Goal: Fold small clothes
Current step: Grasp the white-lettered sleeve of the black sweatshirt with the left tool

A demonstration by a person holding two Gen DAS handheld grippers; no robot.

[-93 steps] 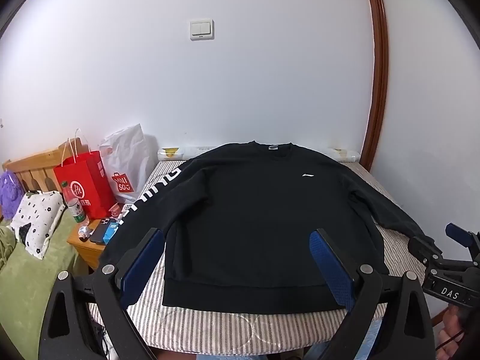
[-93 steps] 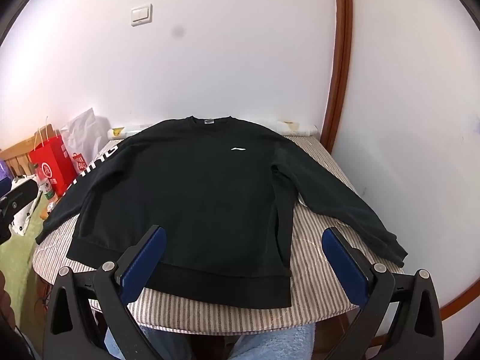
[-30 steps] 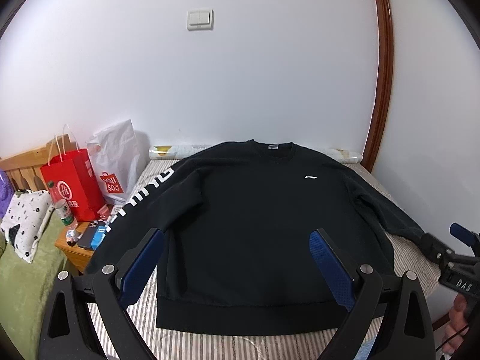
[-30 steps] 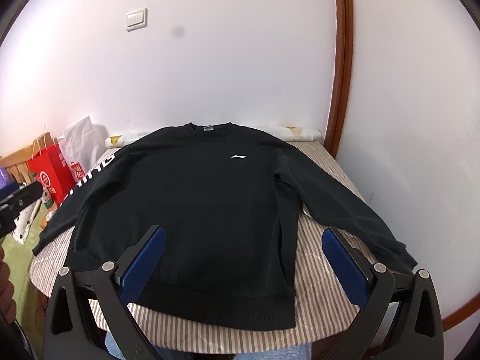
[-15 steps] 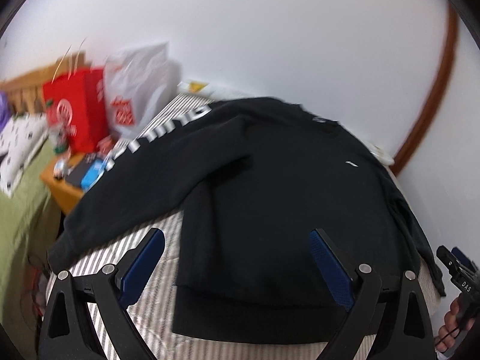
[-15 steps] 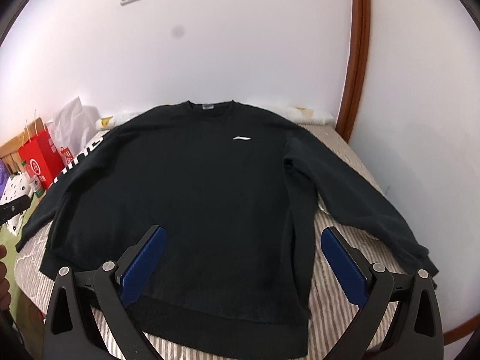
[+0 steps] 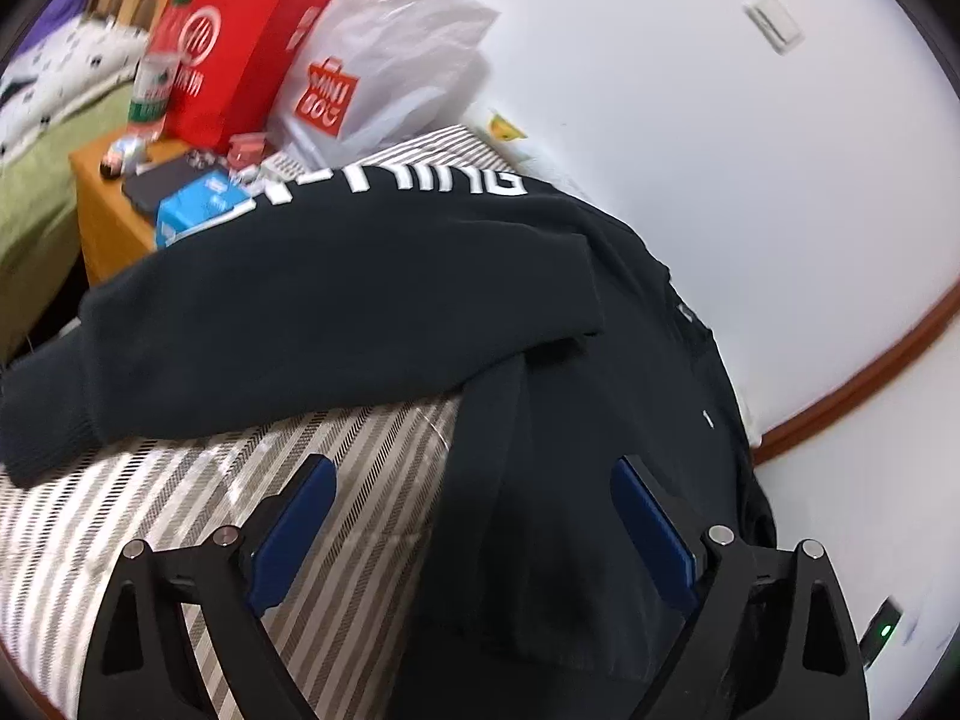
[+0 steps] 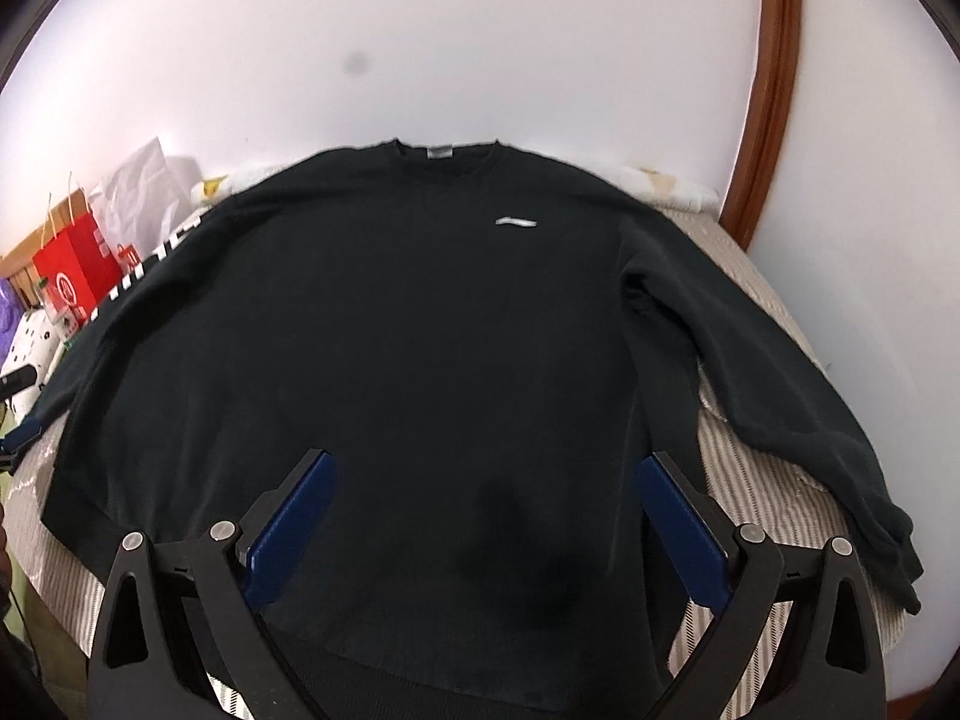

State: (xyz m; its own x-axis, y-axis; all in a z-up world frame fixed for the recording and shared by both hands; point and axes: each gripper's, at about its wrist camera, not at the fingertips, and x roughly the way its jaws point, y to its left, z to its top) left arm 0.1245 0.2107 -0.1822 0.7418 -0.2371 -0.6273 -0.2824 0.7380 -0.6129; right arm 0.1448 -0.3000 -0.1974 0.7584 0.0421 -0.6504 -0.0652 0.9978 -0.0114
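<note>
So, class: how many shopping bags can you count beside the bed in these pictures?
2. A red paper bag stands on the wooden nightstand, and a white plastic bag sits right beside it, nearer the wall. Others may be hidden behind the black sweatshirt.

Left wrist view: sits low and close over the sweatshirt [image 7: 372, 300] at its lettered-sleeve side, tilted, facing across the striped bed [image 7: 150, 516] toward the bedside clutter and wall. Right wrist view: sits at the hem end, level, facing the collar and wall. Both views share the sweatshirt [image 8: 420, 330] and bed [image 8: 762, 480].
</note>
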